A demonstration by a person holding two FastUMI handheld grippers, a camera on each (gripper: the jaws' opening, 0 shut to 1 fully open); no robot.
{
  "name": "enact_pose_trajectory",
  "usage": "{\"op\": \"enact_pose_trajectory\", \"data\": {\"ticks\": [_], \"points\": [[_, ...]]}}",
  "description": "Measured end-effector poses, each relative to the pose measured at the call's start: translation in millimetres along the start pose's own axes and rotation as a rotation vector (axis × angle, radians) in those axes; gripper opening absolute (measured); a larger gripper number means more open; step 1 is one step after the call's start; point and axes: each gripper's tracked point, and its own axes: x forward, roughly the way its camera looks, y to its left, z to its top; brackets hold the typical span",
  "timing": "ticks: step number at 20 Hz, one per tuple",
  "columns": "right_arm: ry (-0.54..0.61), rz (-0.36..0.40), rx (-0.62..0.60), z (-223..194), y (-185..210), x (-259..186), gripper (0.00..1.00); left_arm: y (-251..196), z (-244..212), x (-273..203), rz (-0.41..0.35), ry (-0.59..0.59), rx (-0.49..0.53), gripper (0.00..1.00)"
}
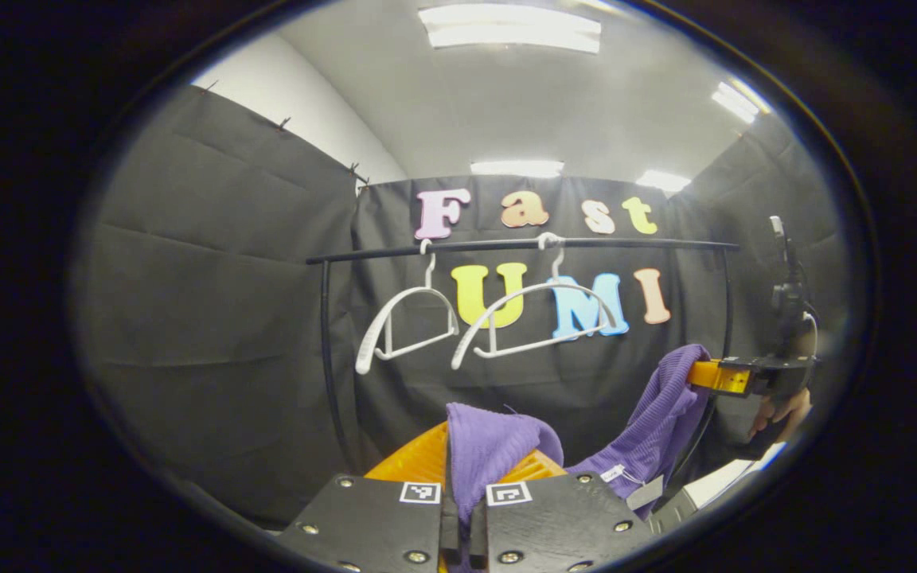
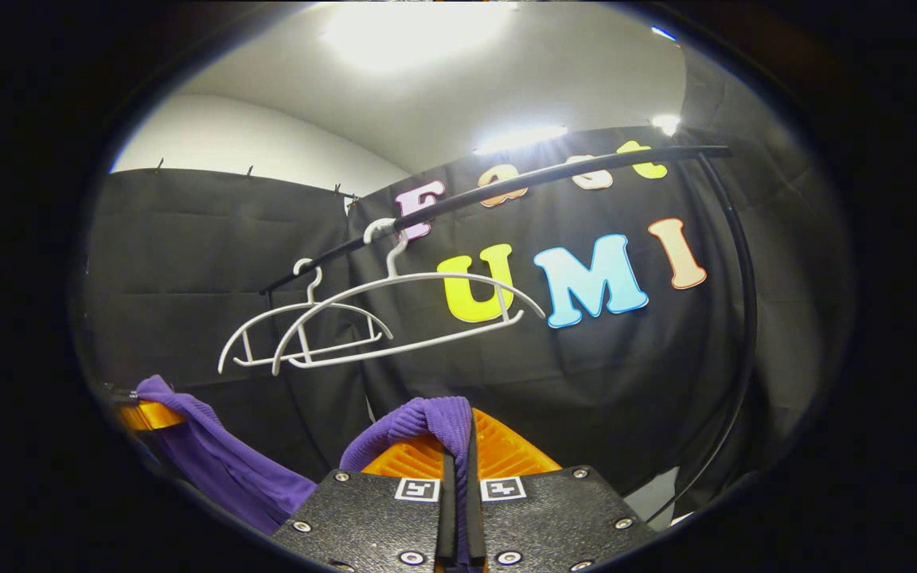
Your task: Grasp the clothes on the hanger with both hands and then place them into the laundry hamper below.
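Note:
A purple ribbed garment [image 1: 649, 434] hangs stretched between my two grippers, off the hangers. My left gripper [image 1: 462, 509] is shut on one end of the garment, which bunches over its orange fingers [image 1: 415, 460]. My right gripper [image 2: 458, 477] is shut on the other end of the purple garment [image 2: 427, 422], pinched between its orange fingers [image 2: 506, 450]. In the left gripper view the right gripper [image 1: 725, 376] shows farther off at the right, held by a hand [image 1: 781, 414]. Two white hangers [image 1: 407, 330] [image 1: 538, 322] hang bare on the black rail [image 1: 522, 245].
The black rail [image 2: 554, 177] curves down into a black upright post [image 2: 741, 318] at the right. Both white hangers [image 2: 403, 314] hang above and left of my right gripper. A white surface [image 1: 725, 481] shows low at the right.

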Motion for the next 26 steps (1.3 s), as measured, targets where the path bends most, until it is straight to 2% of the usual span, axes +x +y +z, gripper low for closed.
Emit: {"op": "enact_pose_trajectory", "data": {"ticks": [3, 4, 5, 6, 11, 12, 13, 14, 16, 17, 18, 19, 20, 21, 23, 24, 26], "points": [[-0.002, 0.027, -0.007, -4.5, 18.6, -16.3, 0.05, -18.8, -10.3, -5.0, -0.046, 0.005, -0.009, 0.10], [-0.002, 0.033, -0.015, -7.3, 22.8, -19.5, 0.05, -25.7, -14.6, -7.8, -0.059, 0.007, -0.011, 0.01], [0.012, 0.039, -0.020, -15.3, 28.0, -22.9, 0.05, -31.5, -19.7, -10.0, -0.070, 0.013, -0.013, 0.01], [0.031, 0.049, -0.026, -24.2, 33.6, -26.0, 0.05, -35.6, -25.2, -11.4, -0.079, 0.018, -0.014, 0.06], [0.096, 0.092, -0.037, -58.8, 57.9, -44.2, 0.03, -61.8, -48.8, -15.8, -0.125, 0.020, -0.028, 0.06], [0.111, 0.097, -0.036, -66.3, 60.2, -46.0, 0.05, -64.7, -56.9, -16.5, -0.126, 0.027, -0.029, 0.01], [0.125, 0.100, -0.037, -74.1, 62.2, -48.3, 0.05, -66.2, -65.9, -14.7, -0.129, 0.042, -0.033, 0.10], [0.140, 0.103, -0.041, -81.4, 62.7, -49.4, 0.05, -66.2, -74.0, -11.4, -0.131, 0.055, -0.037, 0.06], [0.174, 0.108, -0.047, -99.6, 63.5, -51.7, 0.05, -65.5, -91.1, -5.0, -0.124, 0.081, -0.039, 0.06], [0.191, 0.110, -0.050, -109.9, 63.5, -52.6, 0.05, -66.3, -101.1, -3.8, -0.122, 0.096, -0.045, 0.10], [0.209, 0.110, -0.053, -118.8, 62.3, -53.7, 0.04, -65.3, -112.9, -3.3, -0.118, 0.113, -0.051, 0.06], [0.224, 0.110, -0.057, -129.9, 60.3, -54.6, 0.05, -64.6, -124.3, -3.1, -0.114, 0.130, -0.055, 0.10], [0.235, 0.104, -0.062, -137.8, 58.3, -54.4, 0.03, -64.0, -134.7, -3.2, -0.109, 0.147, -0.058, 0.06], [0.252, 0.099, -0.067, -148.4, 56.7, -57.1, 0.04, -64.0, -147.4, -2.7, -0.105, 0.168, -0.054, 0.10], [0.298, 0.091, -0.077, -173.2, 51.2, -57.9, 0.05, -66.6, -167.5, -1.9, -0.099, 0.211, -0.043, 0.10], [0.324, 0.085, -0.084, -185.8, 46.4, -57.8, 0.05, -67.2, -178.9, -0.2, -0.097, 0.230, -0.041, 0.06], [0.374, 0.073, -0.112, -207.9, 42.2, -62.8, 0.05, -65.8, -200.5, 0.7, -0.090, 0.276, -0.043, 0.06]]}}
